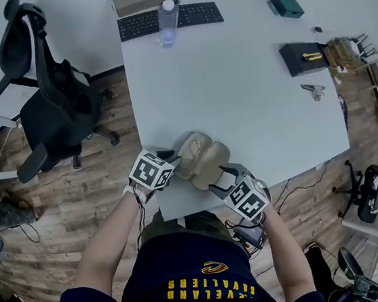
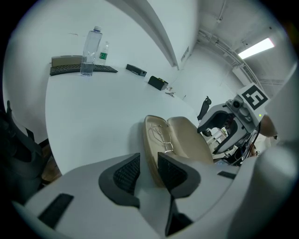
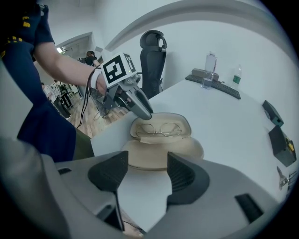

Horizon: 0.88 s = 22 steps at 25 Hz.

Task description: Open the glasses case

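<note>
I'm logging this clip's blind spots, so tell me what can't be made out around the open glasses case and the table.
Whether the left tool grips: the glasses case rim sits between its pads, but left gripper view doesn't settle contact.
The glasses: too small to see in head view.
The small metal item: too small in head view to identify.

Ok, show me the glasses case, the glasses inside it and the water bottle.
glasses case [image 3: 161,150], right gripper view, on its near half.
glasses [image 3: 159,129], right gripper view, on the bridge.
water bottle [image 1: 169,26], head view, on its body.
</note>
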Available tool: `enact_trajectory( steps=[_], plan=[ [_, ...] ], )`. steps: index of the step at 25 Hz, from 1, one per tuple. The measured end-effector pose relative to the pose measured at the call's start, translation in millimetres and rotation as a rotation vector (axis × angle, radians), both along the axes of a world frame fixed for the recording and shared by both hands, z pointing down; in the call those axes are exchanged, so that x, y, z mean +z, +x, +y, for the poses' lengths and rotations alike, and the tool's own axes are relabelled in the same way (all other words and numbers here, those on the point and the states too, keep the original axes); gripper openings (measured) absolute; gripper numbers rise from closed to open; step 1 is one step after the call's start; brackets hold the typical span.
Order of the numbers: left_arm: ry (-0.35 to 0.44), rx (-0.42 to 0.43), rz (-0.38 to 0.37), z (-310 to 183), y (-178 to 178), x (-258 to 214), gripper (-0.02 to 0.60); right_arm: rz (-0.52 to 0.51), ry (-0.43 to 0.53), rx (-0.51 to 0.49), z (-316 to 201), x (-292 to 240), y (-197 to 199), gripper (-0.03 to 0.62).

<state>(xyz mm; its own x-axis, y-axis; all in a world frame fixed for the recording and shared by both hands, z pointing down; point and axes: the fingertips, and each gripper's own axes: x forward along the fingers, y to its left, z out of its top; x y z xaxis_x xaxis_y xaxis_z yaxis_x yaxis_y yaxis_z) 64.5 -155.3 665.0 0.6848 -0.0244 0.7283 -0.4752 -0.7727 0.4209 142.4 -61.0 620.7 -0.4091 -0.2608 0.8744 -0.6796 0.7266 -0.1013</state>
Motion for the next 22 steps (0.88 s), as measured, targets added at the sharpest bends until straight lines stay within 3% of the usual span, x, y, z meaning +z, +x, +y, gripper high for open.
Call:
enact_trajectory(
  steps=[8, 22],
  plan=[
    [-0.006, -0.011, -0.003, 0, 0, 1, 0.127, -0.083, 0.0, 0.104, -2, 10, 4, 0.275],
    [-0.042, -0.038, 0.02, 0, 0, 4, 0.13, -0.126, 0.042, 0.173, -8, 23, 10, 0.275]
  ],
)
